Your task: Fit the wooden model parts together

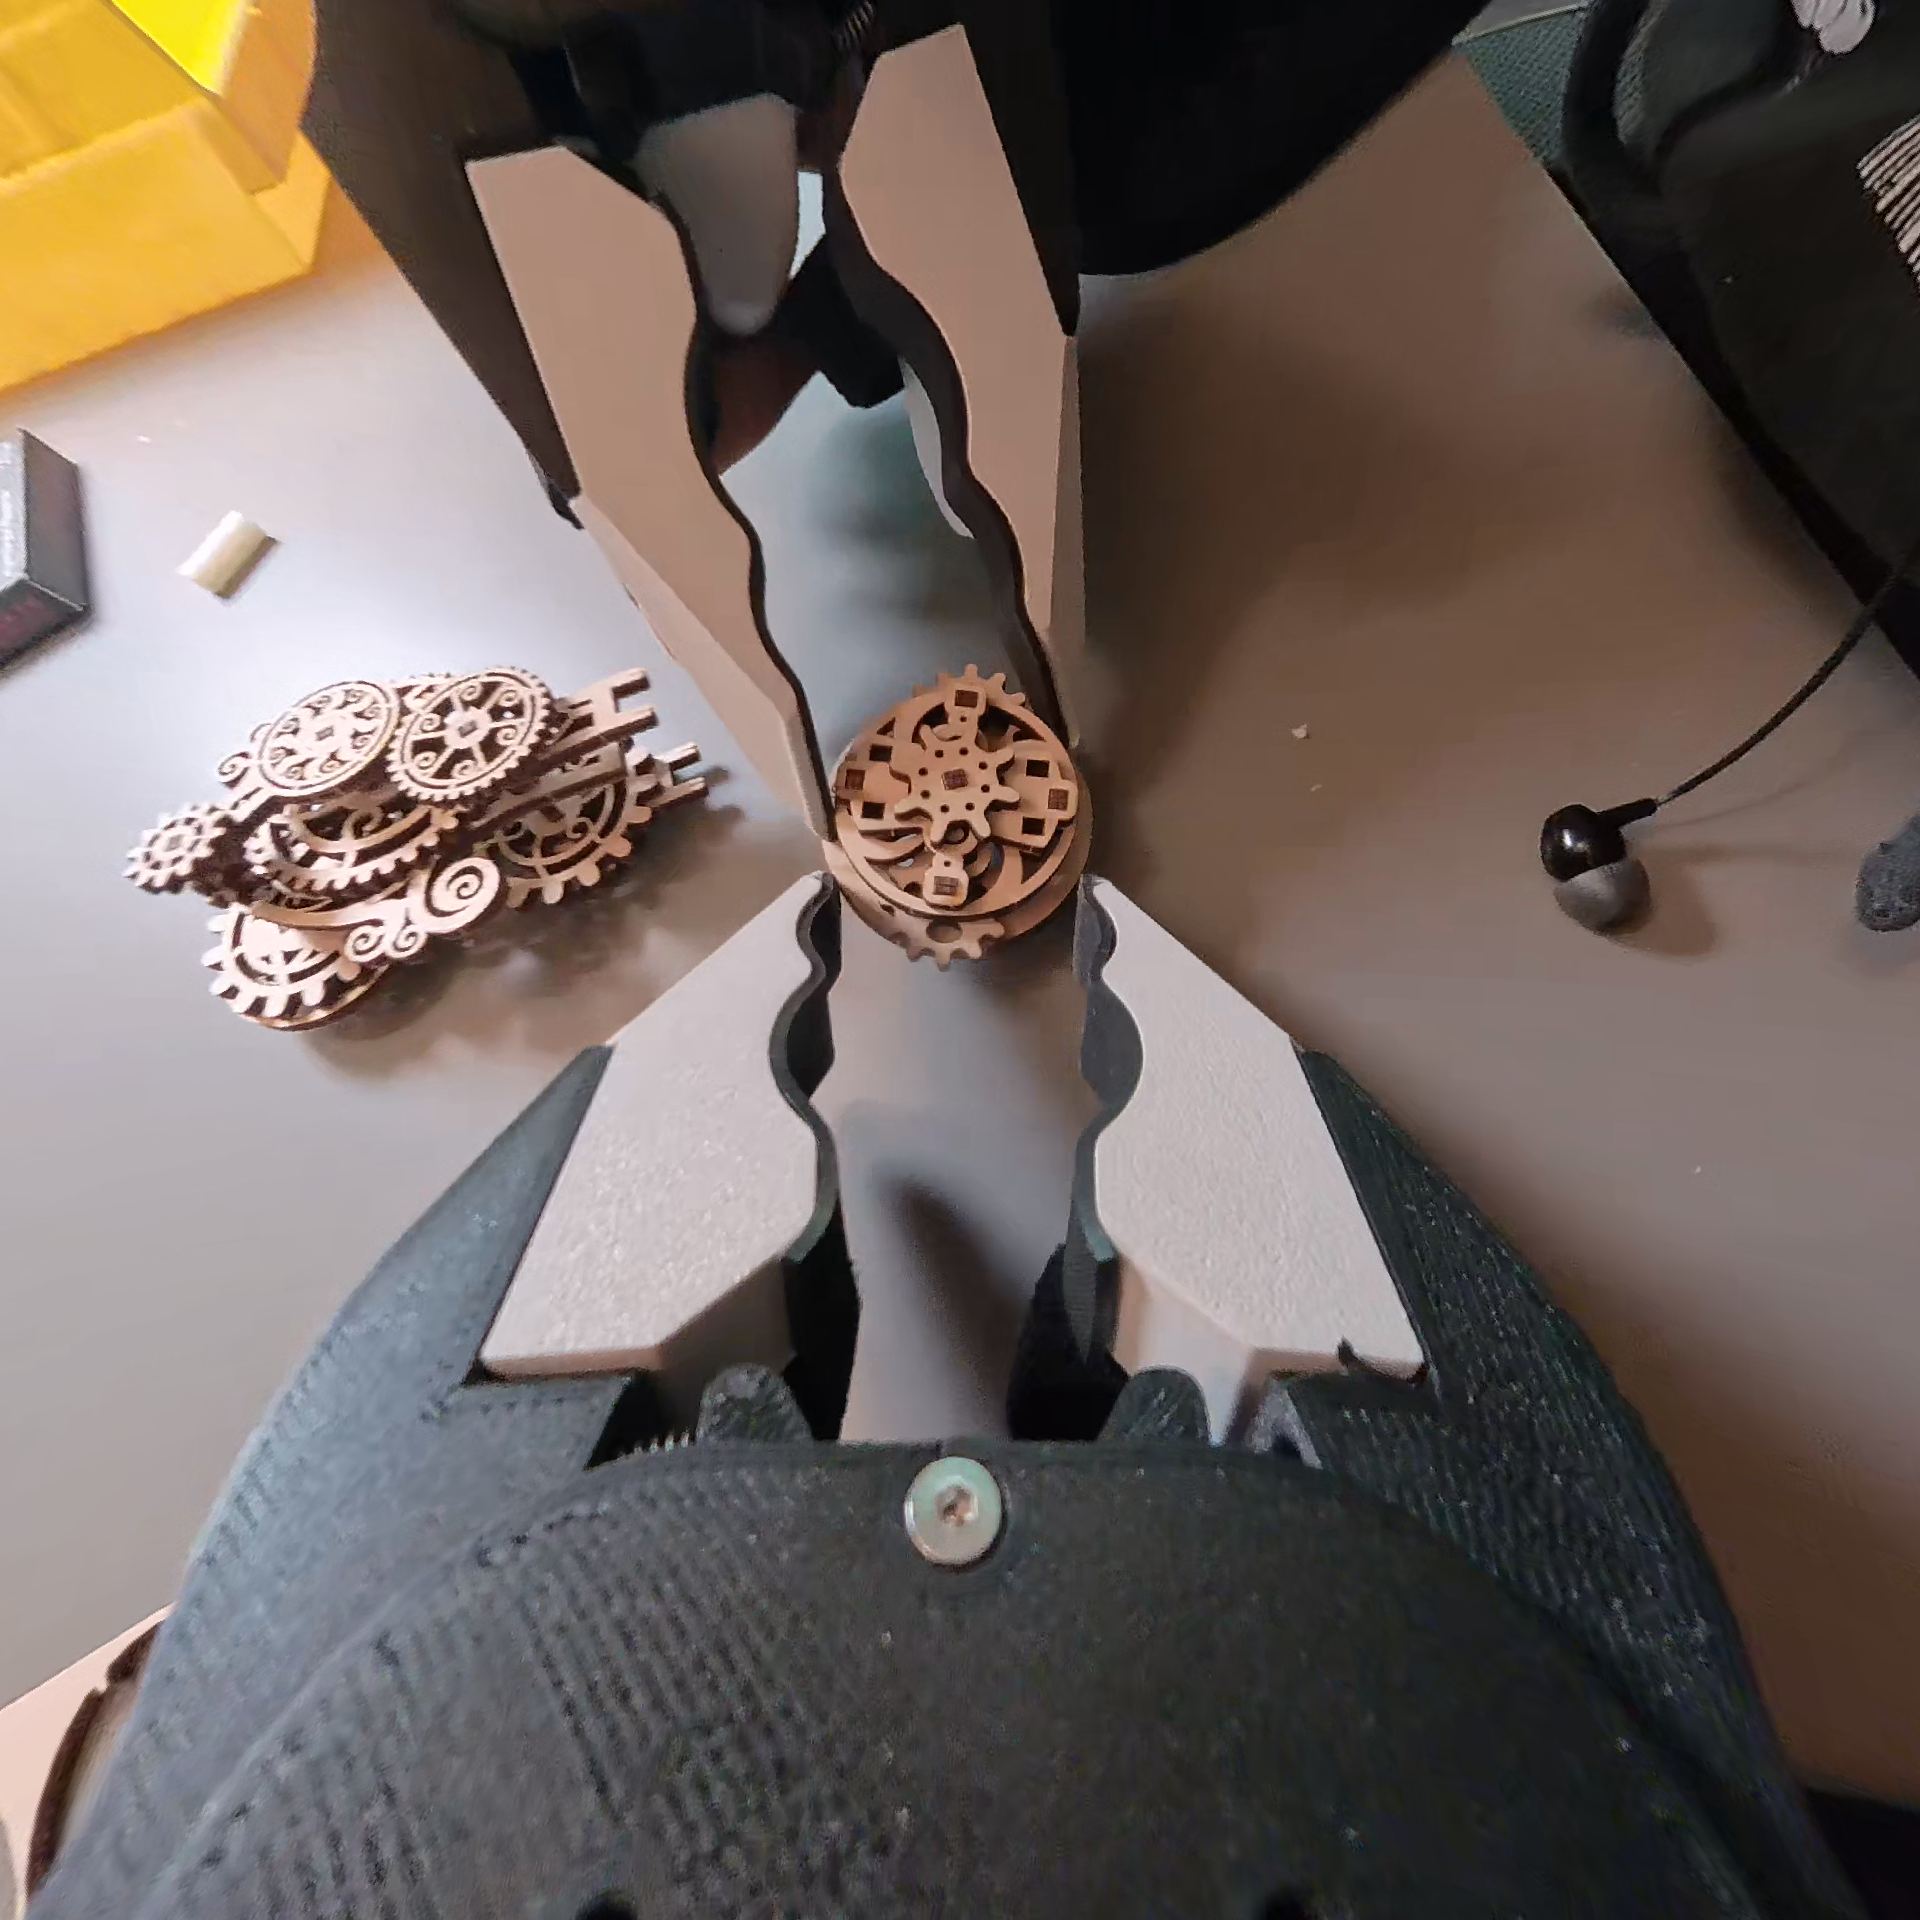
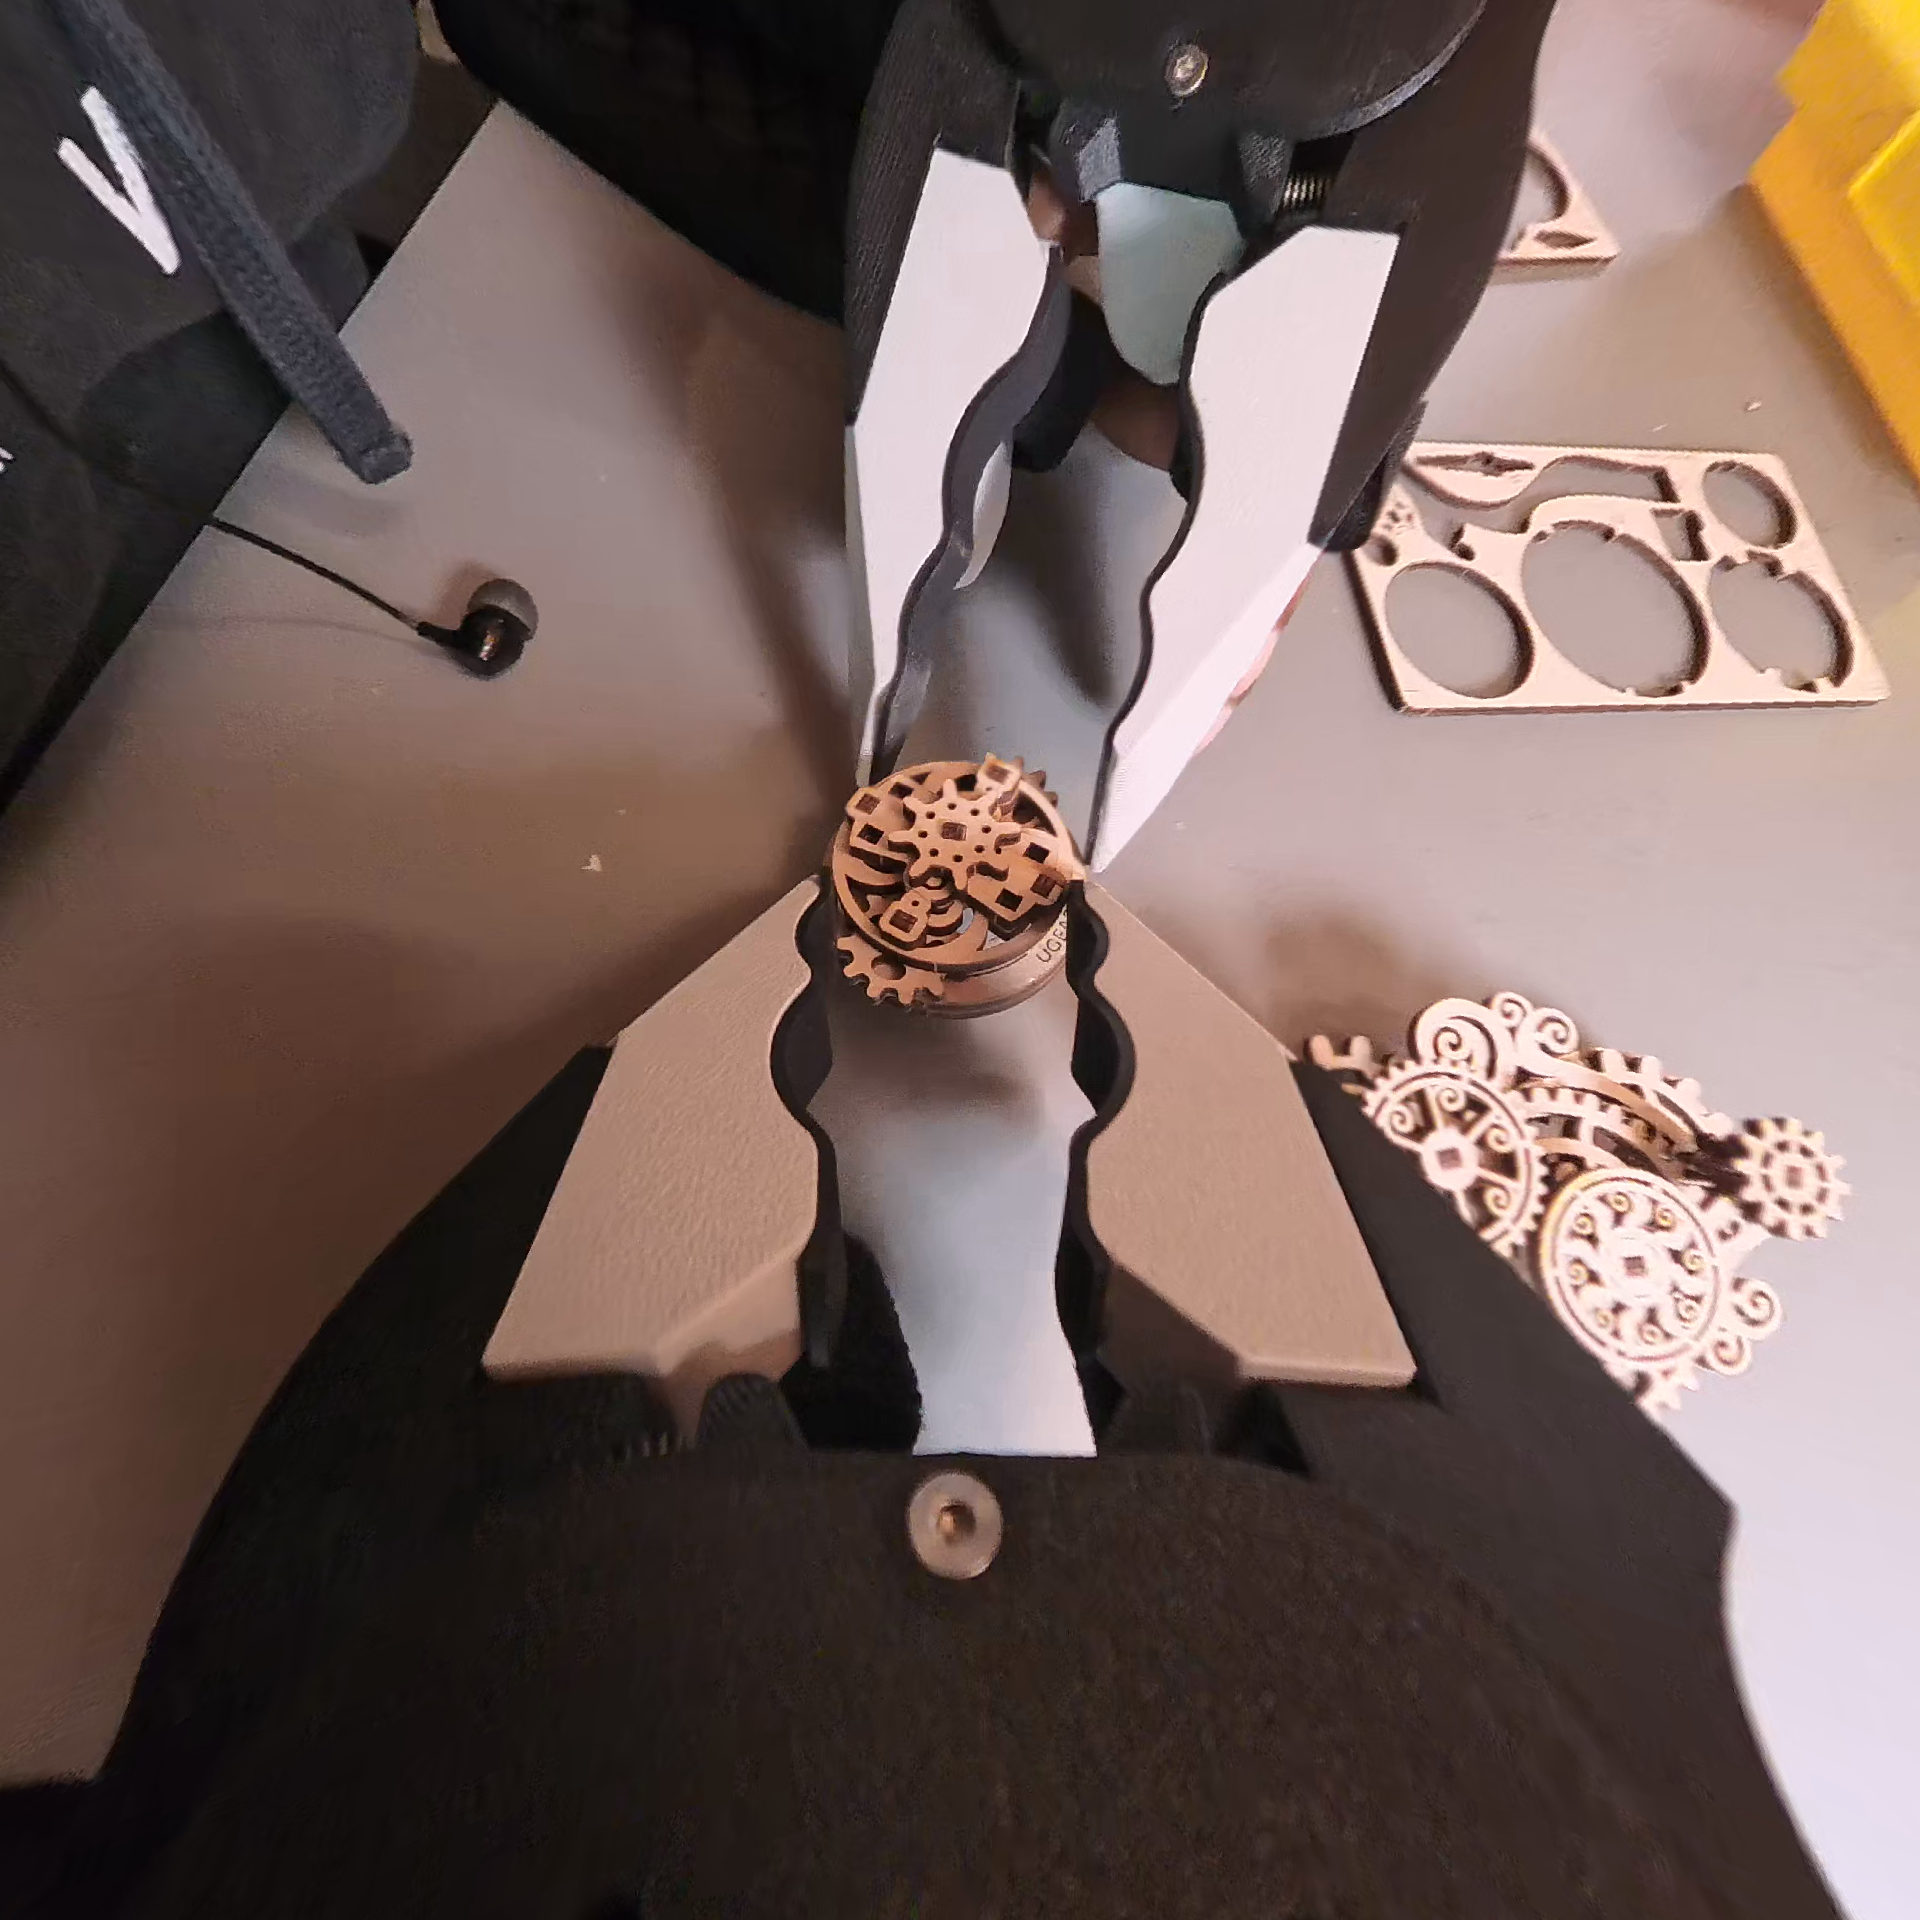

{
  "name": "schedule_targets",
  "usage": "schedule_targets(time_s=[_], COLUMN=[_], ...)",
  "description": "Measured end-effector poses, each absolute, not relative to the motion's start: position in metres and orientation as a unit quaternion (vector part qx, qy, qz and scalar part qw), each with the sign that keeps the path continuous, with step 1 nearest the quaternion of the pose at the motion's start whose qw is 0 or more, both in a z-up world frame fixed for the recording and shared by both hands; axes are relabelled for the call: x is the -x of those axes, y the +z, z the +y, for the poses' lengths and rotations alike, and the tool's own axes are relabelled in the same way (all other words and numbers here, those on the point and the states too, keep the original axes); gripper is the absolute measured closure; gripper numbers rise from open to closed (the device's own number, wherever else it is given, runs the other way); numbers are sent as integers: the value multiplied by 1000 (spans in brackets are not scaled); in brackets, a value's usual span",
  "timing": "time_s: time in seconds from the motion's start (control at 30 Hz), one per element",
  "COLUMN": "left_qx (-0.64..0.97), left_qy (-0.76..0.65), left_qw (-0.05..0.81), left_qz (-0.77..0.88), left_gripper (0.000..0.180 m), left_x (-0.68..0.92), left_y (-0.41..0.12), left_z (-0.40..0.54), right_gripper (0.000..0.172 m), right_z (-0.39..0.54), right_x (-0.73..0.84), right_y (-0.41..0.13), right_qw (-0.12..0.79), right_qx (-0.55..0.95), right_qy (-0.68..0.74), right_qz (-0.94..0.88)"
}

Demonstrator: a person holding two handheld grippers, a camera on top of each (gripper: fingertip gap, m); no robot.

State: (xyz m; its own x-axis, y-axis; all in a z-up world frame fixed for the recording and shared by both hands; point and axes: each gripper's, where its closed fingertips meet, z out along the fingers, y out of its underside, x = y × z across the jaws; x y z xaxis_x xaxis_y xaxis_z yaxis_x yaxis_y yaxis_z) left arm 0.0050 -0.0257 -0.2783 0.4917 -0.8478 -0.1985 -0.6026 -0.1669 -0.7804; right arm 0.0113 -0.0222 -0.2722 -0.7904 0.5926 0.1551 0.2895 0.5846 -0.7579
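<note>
Right wrist view: right tool (image 2: 951, 914) clamps the round wooden gear assembly (image 2: 951, 883) above the desk (image 2: 416, 935), left tool (image 1: 951, 894) opened beside it, gear pile (image 1: 395, 831) unfitted.

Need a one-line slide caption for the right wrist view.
Right claw grips a round wooden gear assembly above the grey table, the left claw meeting it from opposite.

Hobby workbench: grey table (image 2: 312, 935), punched-out wooden sheets (image 2: 1621, 582), gear parts (image 1: 405, 831), earphone (image 1: 1584, 868), yellow box (image 1: 135, 187).
</note>
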Motion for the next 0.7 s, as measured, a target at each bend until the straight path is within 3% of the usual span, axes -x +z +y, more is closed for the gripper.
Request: schedule_targets(time_s=[0.4,0.7], left_qx=[760,779], left_qy=[-147,-169], left_qw=[412,394], left_qz=[481,457], left_gripper=[128,134], left_x=[-14,-14], left_y=[-287,-290], left_z=[-26,-27], right_gripper=[129,129], right_z=[-24,-22], right_x=[-21,-20], right_y=[-284,-283], right_qw=[155,156], right_qx=[269,275], right_qy=[364,361], right_qz=[-878,-877])
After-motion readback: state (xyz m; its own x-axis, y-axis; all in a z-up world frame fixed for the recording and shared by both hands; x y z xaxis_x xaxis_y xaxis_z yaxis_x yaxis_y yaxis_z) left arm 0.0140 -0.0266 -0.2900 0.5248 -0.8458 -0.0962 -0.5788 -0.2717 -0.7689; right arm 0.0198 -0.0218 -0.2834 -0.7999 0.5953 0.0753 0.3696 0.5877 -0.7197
